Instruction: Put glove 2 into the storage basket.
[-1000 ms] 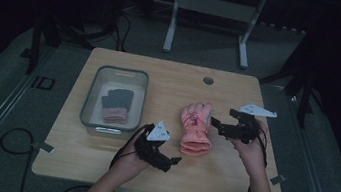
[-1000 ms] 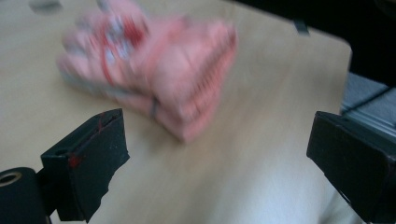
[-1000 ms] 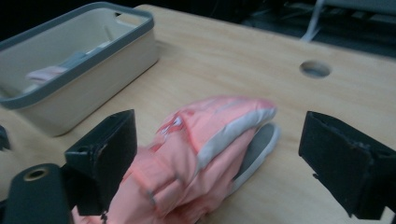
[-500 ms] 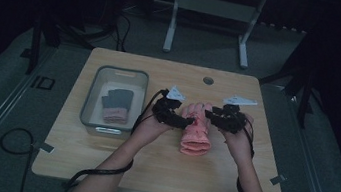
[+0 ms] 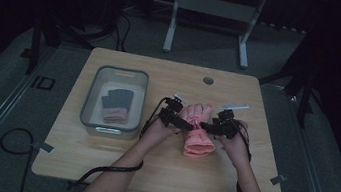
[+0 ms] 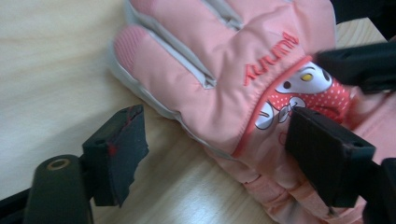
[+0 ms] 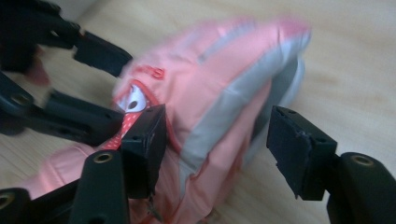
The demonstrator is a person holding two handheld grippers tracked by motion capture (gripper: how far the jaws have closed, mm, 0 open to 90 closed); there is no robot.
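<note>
Between both open tools (image 6: 212, 154), pink glove (image 6: 224, 70), red lettering unreadable.

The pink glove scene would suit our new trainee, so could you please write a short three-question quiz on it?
1. True or false: the pink glove lies inside the grey bin.
2. What does the bin hold? A) a dark glove B) a cup C) scissors
3. Fill in: the left gripper and right gripper both stand ____ around the pink glove's edges.

Key: 1 false, it lies on the table; 2 A, the dark glove; 3 open.
</note>
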